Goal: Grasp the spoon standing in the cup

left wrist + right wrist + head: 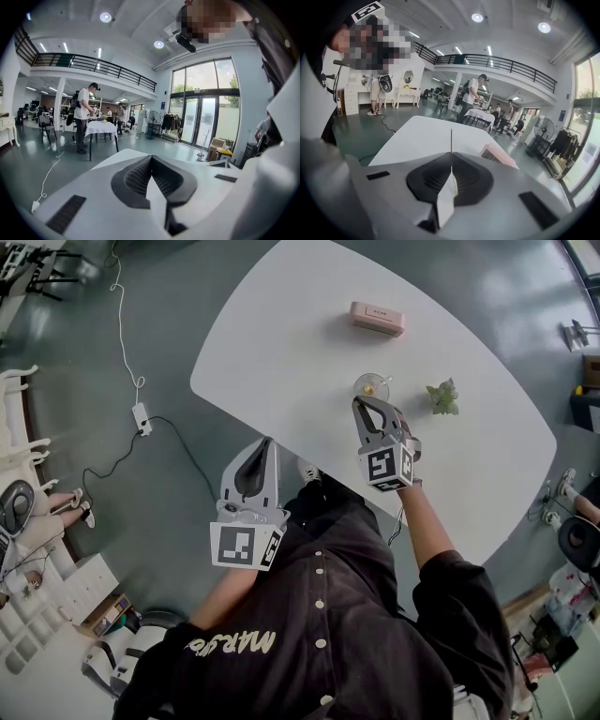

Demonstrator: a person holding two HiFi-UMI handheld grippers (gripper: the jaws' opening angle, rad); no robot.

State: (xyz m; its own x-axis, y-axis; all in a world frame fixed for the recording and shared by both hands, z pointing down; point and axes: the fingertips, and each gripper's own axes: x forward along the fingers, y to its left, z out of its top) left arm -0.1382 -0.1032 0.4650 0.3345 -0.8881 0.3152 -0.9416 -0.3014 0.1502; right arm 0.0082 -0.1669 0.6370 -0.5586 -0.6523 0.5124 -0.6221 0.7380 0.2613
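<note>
A clear glass cup (372, 386) stands on the white table (281, 334), with something yellow inside it. My right gripper (359, 403) has its tips at the cup's near rim. In the right gripper view its jaws (451, 154) are pressed together, and a thin spoon handle (451, 139) sticks up from between them. The cup itself is hidden under the gripper body in that view. My left gripper (266, 442) hangs over the table's near edge, away from the cup. Its jaws (151, 157) are shut with nothing in them.
A pink box (377, 318) lies beyond the cup, and a small green plant (442, 397) stands to its right. A white cable with a power adapter (141, 416) runs across the floor at left. People (83, 117) stand by a distant table.
</note>
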